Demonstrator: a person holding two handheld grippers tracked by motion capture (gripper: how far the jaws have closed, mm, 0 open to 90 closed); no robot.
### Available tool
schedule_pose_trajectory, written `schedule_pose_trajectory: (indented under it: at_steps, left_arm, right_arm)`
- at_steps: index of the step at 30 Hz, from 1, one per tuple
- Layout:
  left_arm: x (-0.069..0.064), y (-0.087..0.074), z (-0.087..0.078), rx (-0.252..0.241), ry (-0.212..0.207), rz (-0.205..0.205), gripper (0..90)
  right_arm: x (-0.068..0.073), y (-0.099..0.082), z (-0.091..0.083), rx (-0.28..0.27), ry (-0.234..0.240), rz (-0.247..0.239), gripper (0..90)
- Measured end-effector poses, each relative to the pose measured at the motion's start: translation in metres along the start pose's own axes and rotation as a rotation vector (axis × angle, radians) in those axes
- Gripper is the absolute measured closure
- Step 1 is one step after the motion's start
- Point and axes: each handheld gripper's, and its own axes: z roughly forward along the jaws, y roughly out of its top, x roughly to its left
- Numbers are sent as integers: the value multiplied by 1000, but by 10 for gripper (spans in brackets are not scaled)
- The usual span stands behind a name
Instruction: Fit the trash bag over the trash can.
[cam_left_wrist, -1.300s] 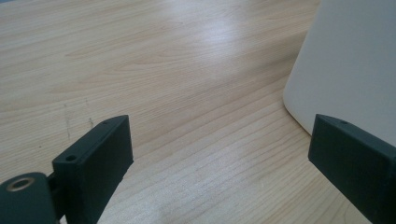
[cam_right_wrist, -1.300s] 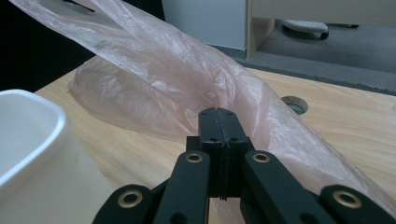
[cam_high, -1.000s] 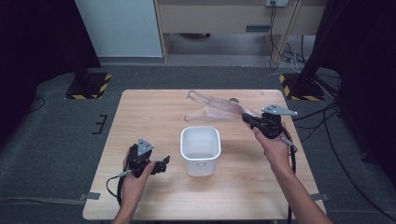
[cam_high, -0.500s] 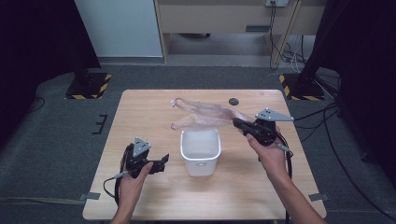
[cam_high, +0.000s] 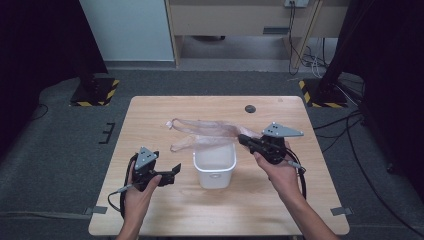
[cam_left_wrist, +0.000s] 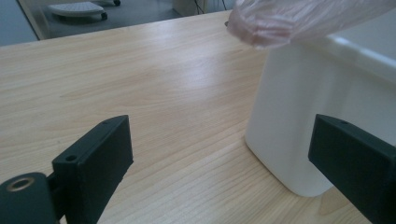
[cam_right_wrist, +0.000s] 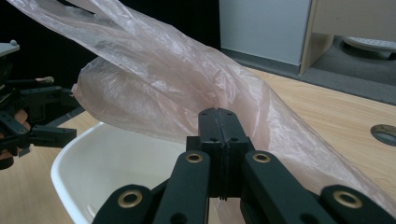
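Note:
A thin pinkish plastic bag (cam_high: 202, 131) hangs in the air over the far side of a white tub (cam_high: 215, 165) at the table's middle. My right gripper (cam_high: 244, 139) is shut on one end of the bag, just right of the tub's far rim. In the right gripper view the bag (cam_right_wrist: 154, 79) fans out up and left from the closed jaws, above the tub (cam_right_wrist: 100, 163). My left gripper (cam_high: 172, 172) stands open near the table's front left, pointed at the tub's side (cam_left_wrist: 303, 121). The bag's tip (cam_left_wrist: 280, 21) hangs above that rim.
The wooden table (cam_high: 150, 110) has a dark round grommet (cam_high: 250, 108) near its far edge. Cables (cam_high: 300, 172) trail from both grippers. Dark stands with striped bases (cam_high: 92, 92) flank the table on grey carpet.
My right gripper has carried the bag toward me and leftward, from the table's far right to over the tub. The left gripper has barely moved.

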Motion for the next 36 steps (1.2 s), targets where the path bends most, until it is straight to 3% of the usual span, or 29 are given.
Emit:
schedule_pose_trajectory:
  at_steps: [9,10,15,21,28,33,36]
  left_arm:
    - [-4,6,-5,-42,-37,1,49]
    - [-6,6,-4,-50,-59,4,44]
    - [-8,6,-2,-56,-63,10,38]
    - [-9,8,-3,-80,-73,-10,39]
    - [-14,9,-3,-106,-114,-10,52]
    - [-18,10,-6,-117,-120,1,139]
    - [-19,11,-8,-125,-122,8,234]
  right_arm:
    - [8,-1,4,22,20,-17,900]
    - [8,-2,4,25,23,-20,900]
    - [11,-2,6,26,34,-20,900]
    - [12,-2,7,35,41,-23,900]
    - [16,0,9,34,57,-25,900]
    - [17,0,12,41,58,-32,900]
    - [20,-1,13,51,61,-35,900]
